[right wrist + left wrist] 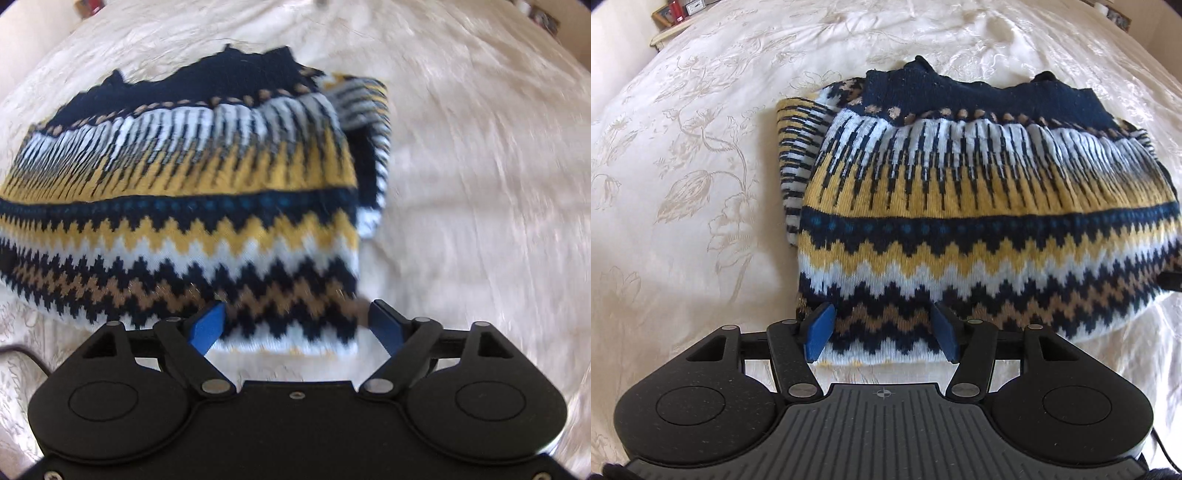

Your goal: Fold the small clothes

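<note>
Cream embroidered bedspread (683, 155); navy-yellow zigzag knit sweater (960, 206) folded, near hem between both grippers' spread blue fingers (820, 328), ungripped.

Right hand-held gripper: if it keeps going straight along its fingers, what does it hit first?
Most likely the near hem of the patterned sweater, which already lies between the open fingers of the right hand-held gripper. The cream bedspread sits right under it. The view is blurred, so depth is uncertain.
</note>
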Available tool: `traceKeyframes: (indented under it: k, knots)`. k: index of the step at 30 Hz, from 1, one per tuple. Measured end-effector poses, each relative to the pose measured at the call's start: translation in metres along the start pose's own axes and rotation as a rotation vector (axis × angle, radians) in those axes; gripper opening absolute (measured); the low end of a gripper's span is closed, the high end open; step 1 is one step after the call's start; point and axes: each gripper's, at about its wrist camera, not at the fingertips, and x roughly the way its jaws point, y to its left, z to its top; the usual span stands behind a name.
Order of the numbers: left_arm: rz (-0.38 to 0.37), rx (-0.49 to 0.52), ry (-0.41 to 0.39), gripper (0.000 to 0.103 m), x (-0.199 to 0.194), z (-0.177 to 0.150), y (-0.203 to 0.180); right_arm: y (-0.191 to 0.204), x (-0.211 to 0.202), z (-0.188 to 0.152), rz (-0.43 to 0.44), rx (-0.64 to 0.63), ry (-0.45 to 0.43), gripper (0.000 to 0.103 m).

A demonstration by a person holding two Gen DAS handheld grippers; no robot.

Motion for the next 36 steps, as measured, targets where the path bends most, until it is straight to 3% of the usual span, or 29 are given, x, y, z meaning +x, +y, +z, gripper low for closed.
traceKeyframes:
  k: [6,10,14,25,36]
  knots:
    - [-0.027,-0.06,0.011,0.056,-0.013,-0.001,-0.002,-0.039,-0.016,-0.012,0.084,0.227,-0.046,0.092]
    - [-0.082,-0.121,-0.006,0.056,-0.024,-0.001,-0.008,-0.054,-0.021,-0.019,0.153,0.309,-0.06,0.095]
    - [-0.121,-0.141,-0.025,0.057,-0.029,0.014,-0.02,-0.066,-0.019,-0.025,0.216,0.339,-0.06,0.1]
    - [-0.102,-0.119,-0.07,0.058,-0.01,0.072,-0.053,-0.081,-0.015,-0.017,0.296,0.363,-0.057,0.102]
    - [-0.041,-0.102,0.001,0.061,0.039,0.091,-0.058,-0.104,-0.005,-0.005,0.395,0.396,-0.056,0.102]
